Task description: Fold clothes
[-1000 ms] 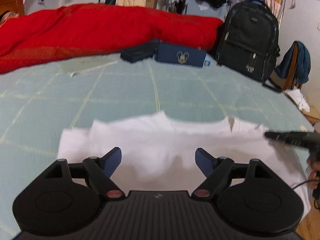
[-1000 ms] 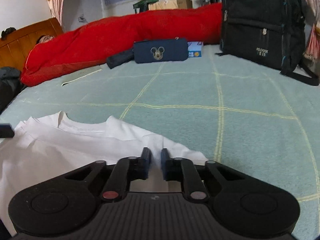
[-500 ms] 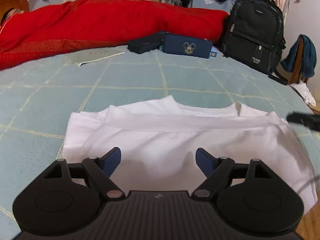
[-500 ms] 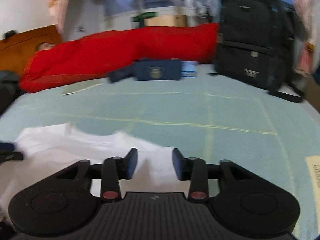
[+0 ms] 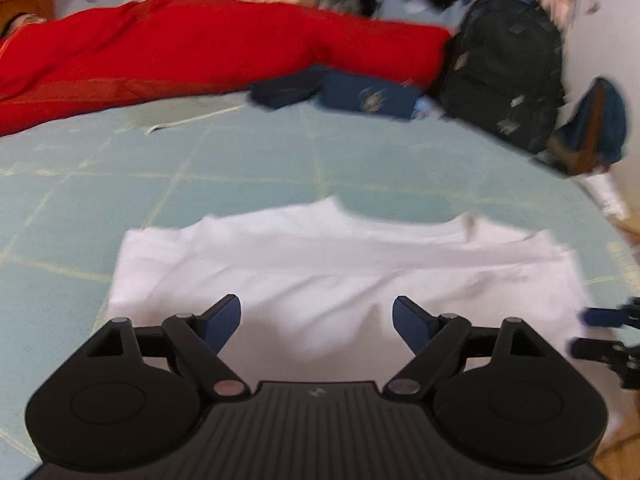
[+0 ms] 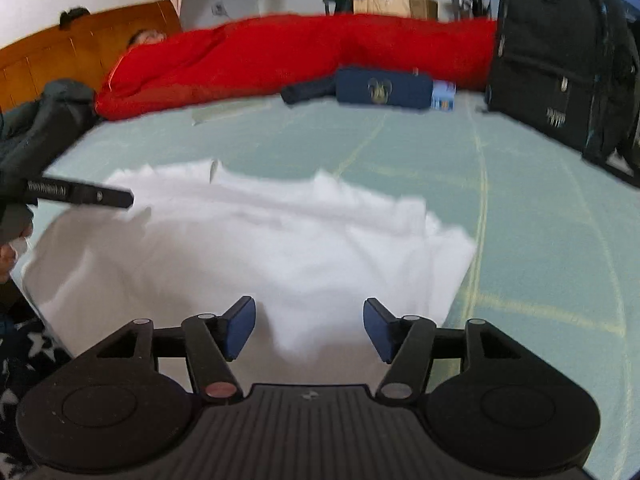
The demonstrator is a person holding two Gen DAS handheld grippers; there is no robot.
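Pale green checked bedspread (image 5: 260, 168) with our folded white T-shirt (image 5: 340, 272) lying flat at its near edge.

Behind we see a long red quilt (image 6: 300, 52), a black backpack (image 6: 560, 52) and a navy Mickey-emblem pouch (image 6: 384, 87); lettering is too blurred to read. Our left gripper (image 5: 317, 322) is wide open and empty; our right gripper (image 6: 309, 325) is opening over the shirt, gripping nothing.

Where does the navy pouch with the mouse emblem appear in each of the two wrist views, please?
Left wrist: navy pouch sits upper centre-right, against the red quilt, left of the black backpack.
Right wrist: navy pouch sits upper centre-right, again below the quilt.
Shared landmark: the black backpack, to the pouch's right in both.
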